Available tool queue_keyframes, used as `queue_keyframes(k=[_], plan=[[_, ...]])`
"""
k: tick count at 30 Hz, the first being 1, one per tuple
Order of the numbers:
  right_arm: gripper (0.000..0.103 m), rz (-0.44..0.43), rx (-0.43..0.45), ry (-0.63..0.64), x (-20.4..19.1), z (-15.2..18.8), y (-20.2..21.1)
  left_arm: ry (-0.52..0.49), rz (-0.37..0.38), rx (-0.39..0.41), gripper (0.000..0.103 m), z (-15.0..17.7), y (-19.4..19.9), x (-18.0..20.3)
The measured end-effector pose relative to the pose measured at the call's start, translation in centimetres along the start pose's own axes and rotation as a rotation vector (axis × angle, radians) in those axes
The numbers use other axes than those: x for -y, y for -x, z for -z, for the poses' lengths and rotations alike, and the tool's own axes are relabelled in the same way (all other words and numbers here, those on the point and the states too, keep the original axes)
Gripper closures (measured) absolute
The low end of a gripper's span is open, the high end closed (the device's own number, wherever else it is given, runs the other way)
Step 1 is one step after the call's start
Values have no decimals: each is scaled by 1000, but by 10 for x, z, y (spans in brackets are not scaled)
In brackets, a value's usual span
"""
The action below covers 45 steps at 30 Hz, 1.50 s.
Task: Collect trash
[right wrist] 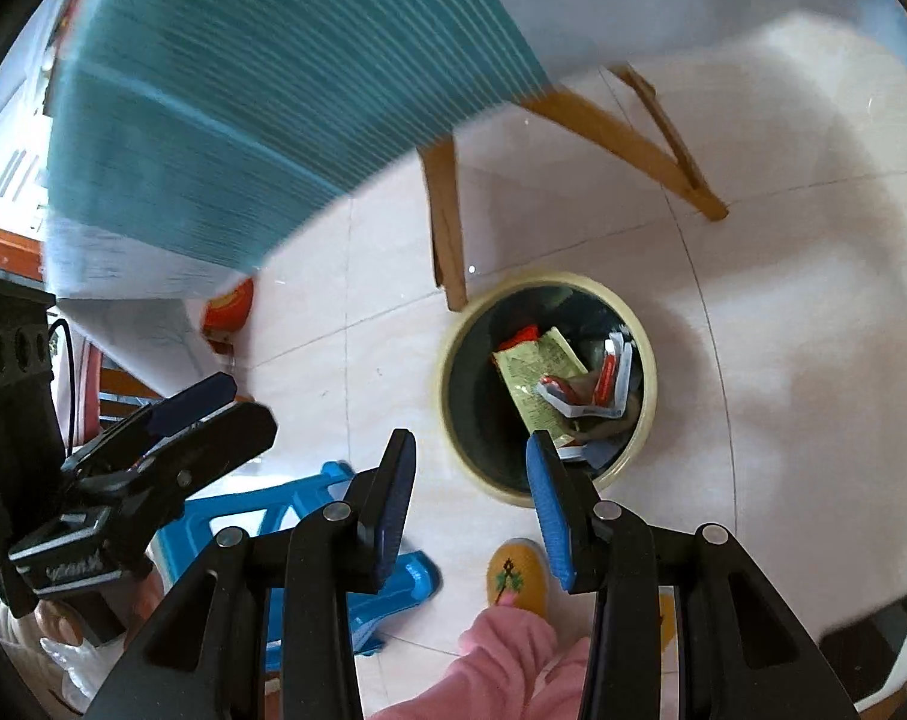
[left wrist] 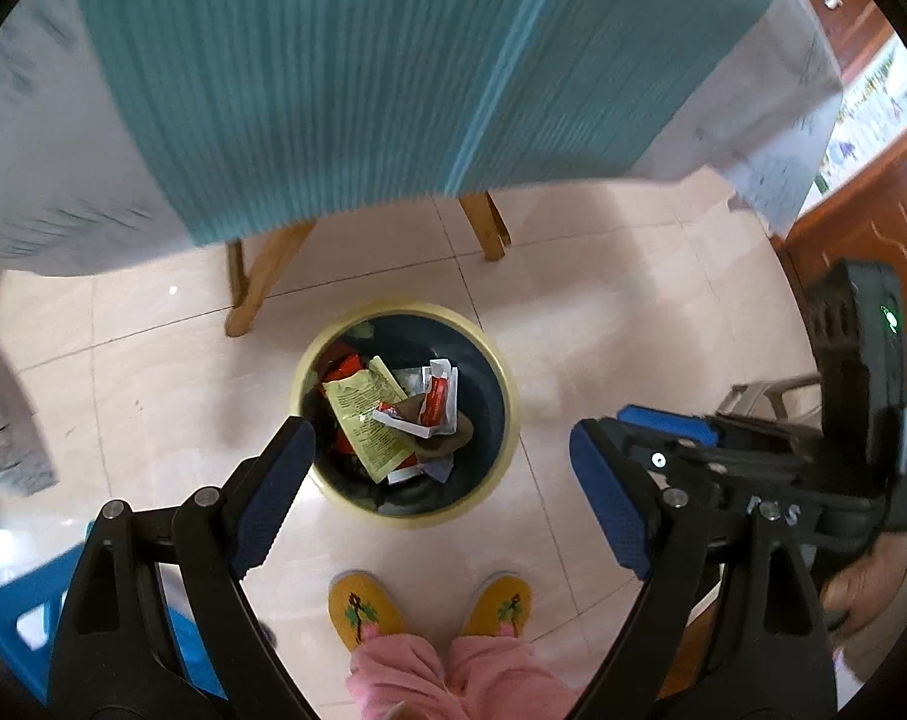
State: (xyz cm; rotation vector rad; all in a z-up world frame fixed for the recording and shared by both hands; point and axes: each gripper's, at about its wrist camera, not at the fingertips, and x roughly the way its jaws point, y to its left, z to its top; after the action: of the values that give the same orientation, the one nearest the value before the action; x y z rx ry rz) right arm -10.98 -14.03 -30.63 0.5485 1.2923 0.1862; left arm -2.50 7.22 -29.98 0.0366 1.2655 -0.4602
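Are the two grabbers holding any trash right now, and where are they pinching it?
No. The left gripper and right gripper are both open and empty; the wrappers lie in the bin below.

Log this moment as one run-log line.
left gripper: open, empty | right gripper: open, empty | bin: on floor, wrappers inside | both above bin

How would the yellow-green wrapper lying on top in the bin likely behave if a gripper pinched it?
The yellow-green wrapper looks thin, flat and creased, so probably floppy and very light. Its surface seems glossy, so it may slip. It rests loosely on other trash in the bin, so neighbours could shift.
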Motion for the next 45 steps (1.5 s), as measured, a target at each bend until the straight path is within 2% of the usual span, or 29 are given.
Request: queue_keyframes(k=[8, 13, 15, 17, 23, 36, 45], plan=[[64, 56, 50, 56, -64, -4, 89, 98, -33, 22, 18, -14, 100, 12], [64, 81, 84, 83, -101, -6, 146, 97, -38, 44, 18, -19, 164, 28], [61, 85, 94, 93, -116, -8, 167, 99, -49, 54, 18, -20, 187, 32], [55, 88, 102, 106, -128, -10, 185, 95, -64, 59, 18, -21, 210, 38], [53, 97, 156, 146, -165, -20, 236, 67, -102, 103, 18, -30, 264, 52], [47, 138, 237, 171, -211, -42, 296, 121, -208, 212, 18, -64, 332, 66], [46, 156, 293, 218, -224, -62, 316, 181, -248, 250, 18, -81, 343, 74]])
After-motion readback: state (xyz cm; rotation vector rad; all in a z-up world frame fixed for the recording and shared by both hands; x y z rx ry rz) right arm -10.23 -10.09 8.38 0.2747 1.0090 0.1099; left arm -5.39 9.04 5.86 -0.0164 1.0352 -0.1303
